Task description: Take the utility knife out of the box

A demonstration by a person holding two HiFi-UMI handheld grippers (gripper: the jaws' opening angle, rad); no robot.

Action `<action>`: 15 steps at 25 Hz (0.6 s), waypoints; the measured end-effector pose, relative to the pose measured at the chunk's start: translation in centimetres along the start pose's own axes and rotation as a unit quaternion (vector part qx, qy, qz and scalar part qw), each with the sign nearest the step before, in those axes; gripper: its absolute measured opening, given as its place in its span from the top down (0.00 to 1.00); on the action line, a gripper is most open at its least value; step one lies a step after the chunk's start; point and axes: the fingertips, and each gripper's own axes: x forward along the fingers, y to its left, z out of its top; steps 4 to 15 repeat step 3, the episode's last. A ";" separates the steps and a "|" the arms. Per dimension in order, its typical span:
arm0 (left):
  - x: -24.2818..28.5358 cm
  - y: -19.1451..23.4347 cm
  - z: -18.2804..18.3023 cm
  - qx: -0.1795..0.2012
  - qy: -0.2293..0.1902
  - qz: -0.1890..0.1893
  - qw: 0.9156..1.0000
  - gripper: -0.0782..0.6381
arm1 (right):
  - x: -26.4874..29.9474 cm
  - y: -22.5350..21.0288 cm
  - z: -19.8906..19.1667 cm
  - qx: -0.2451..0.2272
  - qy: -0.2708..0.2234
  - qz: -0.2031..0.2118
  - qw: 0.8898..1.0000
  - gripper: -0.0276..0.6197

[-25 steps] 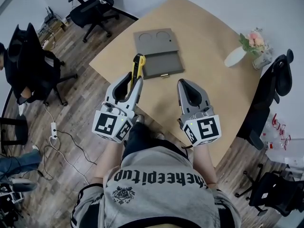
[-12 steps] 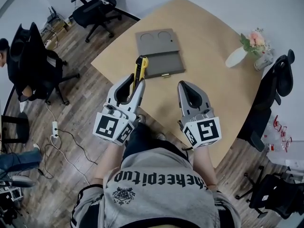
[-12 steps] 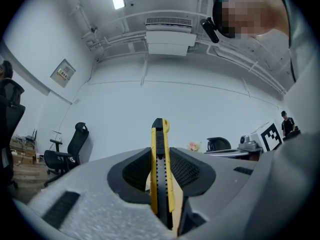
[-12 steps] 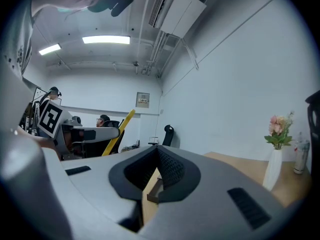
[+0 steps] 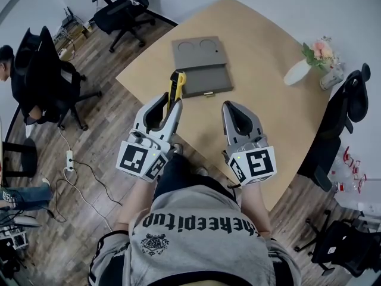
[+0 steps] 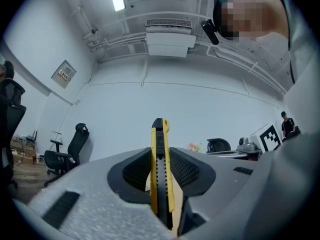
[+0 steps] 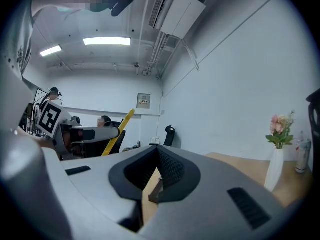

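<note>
**Knife out of the box, pinched in the left tool**

The utility knife (image 5: pixel 175 84), yellow with a black slider, stands out past the tips of the left tool (image 5: pixel 168 104), just left of centre in the head view. The left gripper view shows it best: both jaws press on the knife's flat sides, and its handle runs straight up the middle between the ribbed black pads. The knife is outside the box (image 5: pixel 202 68), beside the left edge of the box's nearer half and above the near left rim of the tabletop (image 5: pixel 268 109).

The grey box lies open and flat in the upper middle of the frame. Its lid is folded away from the person and shows two round hollows. A small brass clasp sits on the near edge.

The right tool (image 5: pixel 231 105) is right of centre, level with the left one. Its jaws are pressed together at the tips with nothing between them. Through the gap lower down, its own view shows only tabletop and a sliver of the box.

A white vase of pink flowers (image 5: pixel 297 70) stands at the right edge of the tabletop, well apart from the box. Black office chairs (image 5: pixel 122 8) stand on the wooden floor (image 5: pixel 101 118) at upper left, and a white power strip (image 5: pixel 67 161) lies at the left.
</note>
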 end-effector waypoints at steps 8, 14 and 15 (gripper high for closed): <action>0.0 0.0 0.0 -0.001 -0.001 0.000 1.000 0.72 | -0.1 0.1 -0.1 -0.001 0.000 0.002 1.000 0.95; 0.0 0.0 0.0 -0.001 -0.001 0.000 1.000 0.72 | -0.1 0.1 -0.1 -0.001 0.000 0.002 1.000 0.95; 0.0 0.0 0.0 -0.001 -0.001 0.000 1.000 0.72 | -0.1 0.1 -0.1 -0.001 0.000 0.002 1.000 0.95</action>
